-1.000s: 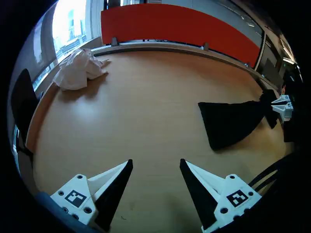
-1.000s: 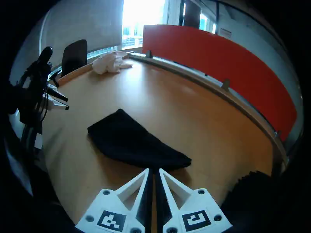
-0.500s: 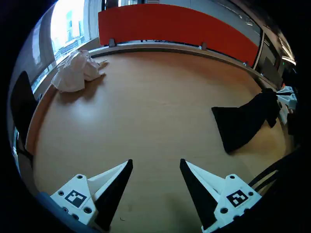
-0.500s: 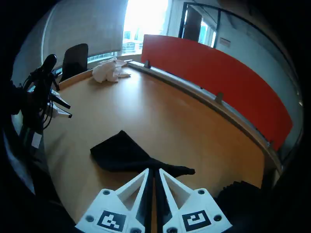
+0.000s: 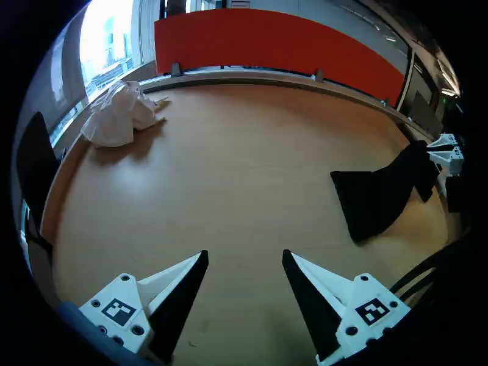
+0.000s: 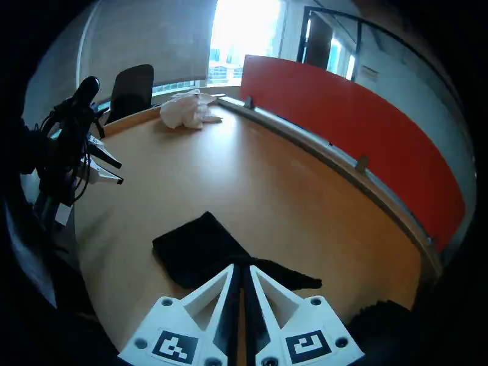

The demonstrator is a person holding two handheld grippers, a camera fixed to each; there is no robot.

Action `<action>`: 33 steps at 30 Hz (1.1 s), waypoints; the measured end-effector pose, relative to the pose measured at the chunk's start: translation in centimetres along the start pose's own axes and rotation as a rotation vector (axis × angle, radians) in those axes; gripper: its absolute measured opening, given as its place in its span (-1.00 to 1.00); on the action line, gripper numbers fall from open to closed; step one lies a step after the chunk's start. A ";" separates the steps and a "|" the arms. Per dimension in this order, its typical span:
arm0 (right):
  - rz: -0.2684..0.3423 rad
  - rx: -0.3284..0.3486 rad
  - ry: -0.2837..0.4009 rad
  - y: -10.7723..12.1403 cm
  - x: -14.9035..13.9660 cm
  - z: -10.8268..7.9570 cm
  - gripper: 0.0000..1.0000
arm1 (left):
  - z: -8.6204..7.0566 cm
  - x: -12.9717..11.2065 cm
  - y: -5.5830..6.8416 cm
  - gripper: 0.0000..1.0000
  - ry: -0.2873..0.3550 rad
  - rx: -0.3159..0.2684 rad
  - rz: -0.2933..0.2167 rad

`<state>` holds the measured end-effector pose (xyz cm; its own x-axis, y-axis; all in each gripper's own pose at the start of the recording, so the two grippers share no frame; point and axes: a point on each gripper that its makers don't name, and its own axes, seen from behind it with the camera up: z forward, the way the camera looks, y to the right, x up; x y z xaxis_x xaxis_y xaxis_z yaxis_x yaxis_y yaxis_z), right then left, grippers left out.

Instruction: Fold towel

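Black towel is trailing forward-left from the right gripper, which is pinching one corner; the left gripper is standing open, well apart.

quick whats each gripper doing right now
Left gripper: open, holding nothing.
Right gripper: closed on the black towel, one end raised off the table.

No text, label, brand or number can be read anywhere.

Matt black cloth towel, smooth wood table — faint sheen
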<state>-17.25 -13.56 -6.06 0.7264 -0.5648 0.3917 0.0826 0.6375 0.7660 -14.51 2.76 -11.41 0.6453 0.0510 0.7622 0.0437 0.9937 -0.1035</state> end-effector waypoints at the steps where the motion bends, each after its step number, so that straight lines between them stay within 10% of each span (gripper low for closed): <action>1: -0.003 0.008 0.002 -0.3 0.2 0.3 -0.92 | -0.1 0.0 -0.1 0.79 0.001 0.000 -0.002; 19: -0.019 0.160 -0.015 -7.3 1.5 5.5 -0.88 | -0.9 -0.1 -1.5 0.79 0.016 0.011 -0.037; 27: 0.009 0.191 -0.070 -8.7 -0.5 6.4 0.39 | -0.9 -0.7 -2.1 0.80 0.011 0.021 -0.046; 33: 0.055 0.171 -0.078 -7.8 -1.5 5.9 0.44 | -1.0 -0.8 -2.1 0.79 0.011 0.021 -0.046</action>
<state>-23.05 -20.75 -9.60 0.6709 -0.5749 0.4683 -0.0776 0.5736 0.8154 -14.34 0.50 -12.42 0.6512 0.0041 0.7589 0.0575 0.9968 -0.0547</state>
